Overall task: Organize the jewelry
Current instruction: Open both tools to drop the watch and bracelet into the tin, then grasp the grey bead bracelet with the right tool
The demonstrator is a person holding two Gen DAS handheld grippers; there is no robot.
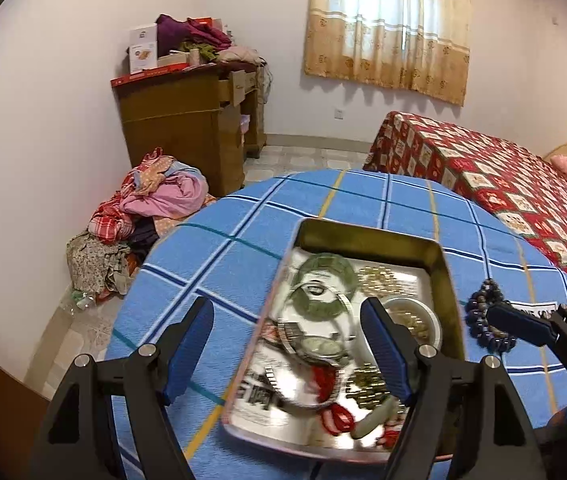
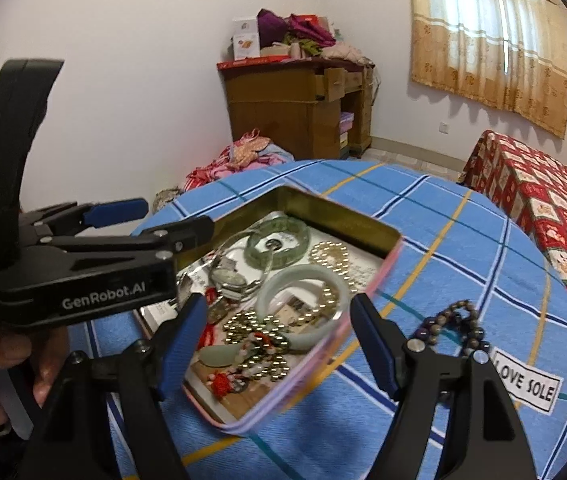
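Note:
A metal tin (image 1: 449,276) (image 2: 379,232) lies open on the blue checked table. It holds a green jade bangle (image 1: 325,270) (image 2: 279,240), a pale bangle (image 2: 303,276), a watch (image 1: 315,346) (image 2: 229,278), gold bead chains (image 1: 379,280) (image 2: 329,254) and red-tasselled pieces (image 1: 337,416). A dark bead bracelet (image 1: 485,312) (image 2: 457,324) lies on the cloth right of the tin. My left gripper (image 1: 287,352) is open above the tin's left half. My right gripper (image 2: 273,350) is open above the tin's near corner. The left gripper (image 2: 155,222) also shows at the tin's far left edge.
A white "LOVE SOLE" label (image 2: 527,384) lies on the tablecloth (image 1: 243,240) near the bracelet. A bed with a red quilt (image 1: 503,184) stands to the right. A wooden dresser (image 1: 191,120) and a clothes pile (image 1: 143,208) are beyond the table.

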